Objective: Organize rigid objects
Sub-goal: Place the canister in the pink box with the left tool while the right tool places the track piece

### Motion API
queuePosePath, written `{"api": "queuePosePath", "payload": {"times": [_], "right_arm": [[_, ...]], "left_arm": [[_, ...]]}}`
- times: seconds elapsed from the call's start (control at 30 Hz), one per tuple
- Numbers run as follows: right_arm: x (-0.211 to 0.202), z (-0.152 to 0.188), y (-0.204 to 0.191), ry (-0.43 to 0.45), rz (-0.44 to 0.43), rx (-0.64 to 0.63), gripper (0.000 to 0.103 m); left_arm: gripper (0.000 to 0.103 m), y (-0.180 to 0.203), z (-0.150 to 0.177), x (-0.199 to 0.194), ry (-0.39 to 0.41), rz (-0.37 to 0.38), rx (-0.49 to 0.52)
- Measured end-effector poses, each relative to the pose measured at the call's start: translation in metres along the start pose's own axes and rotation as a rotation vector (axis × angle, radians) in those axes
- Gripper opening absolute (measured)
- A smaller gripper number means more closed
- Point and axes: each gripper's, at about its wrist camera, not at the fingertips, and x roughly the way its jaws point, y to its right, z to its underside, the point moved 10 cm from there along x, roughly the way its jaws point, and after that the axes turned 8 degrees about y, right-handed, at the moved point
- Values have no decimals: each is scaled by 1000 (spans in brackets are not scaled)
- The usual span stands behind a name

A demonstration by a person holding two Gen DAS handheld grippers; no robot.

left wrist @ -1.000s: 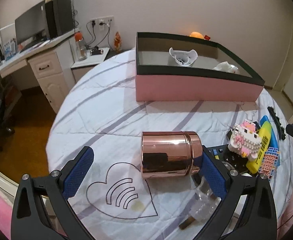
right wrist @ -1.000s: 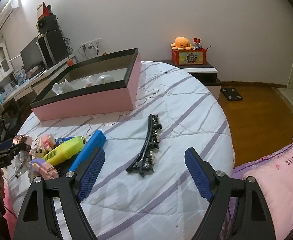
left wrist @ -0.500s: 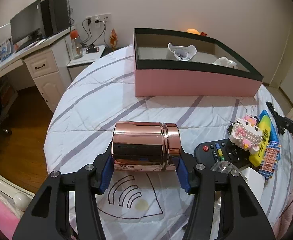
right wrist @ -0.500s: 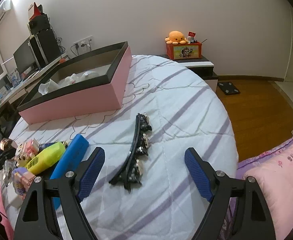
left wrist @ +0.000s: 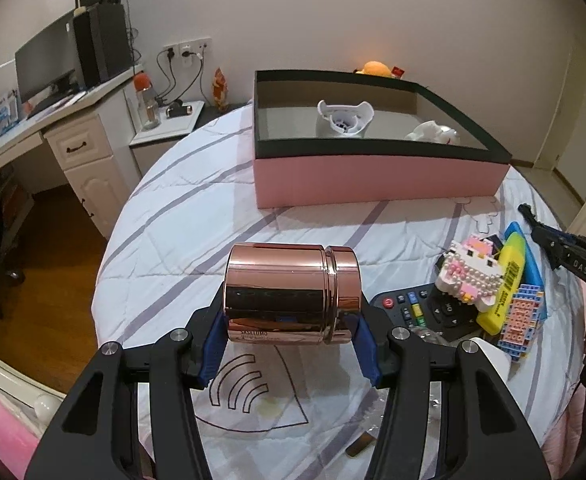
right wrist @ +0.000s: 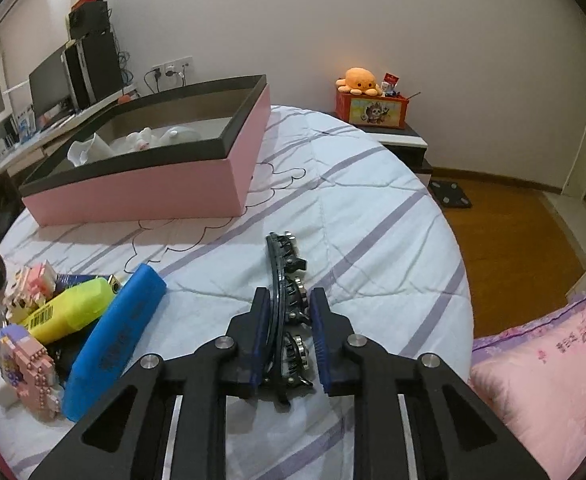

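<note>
My left gripper is shut on a shiny copper canister, held on its side above the striped bedcover. My right gripper is shut on a curved black toy track piece that lies on the bed. A pink box with a black rim stands at the far side of the bed and holds white items; it also shows in the right wrist view.
A pile lies between the grippers: a pink-and-white block figure, a yellow marker, a blue case, a black remote. A desk and nightstand stand beyond the bed's left edge. A pink pillow lies at right.
My left gripper closed on the copper canister and lifted it. My right gripper moved forward over the black track piece and closed on it.
</note>
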Motion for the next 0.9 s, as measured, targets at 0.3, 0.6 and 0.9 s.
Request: {"api": "queuePosePath", "payload": {"times": [0.3, 0.6, 0.9], "right_arm": [[-20, -15, -16, 45, -58, -10, 19], [-40, -57, -49, 118, -150, -76, 19], [-32, -116, -82, 173, -255, -131, 19]], "left_arm": [[55, 10, -23, -14, 50, 14, 31], [55, 36, -79, -30, 141, 66, 101], [55, 68, -150, -8, 179, 112, 179]]}}
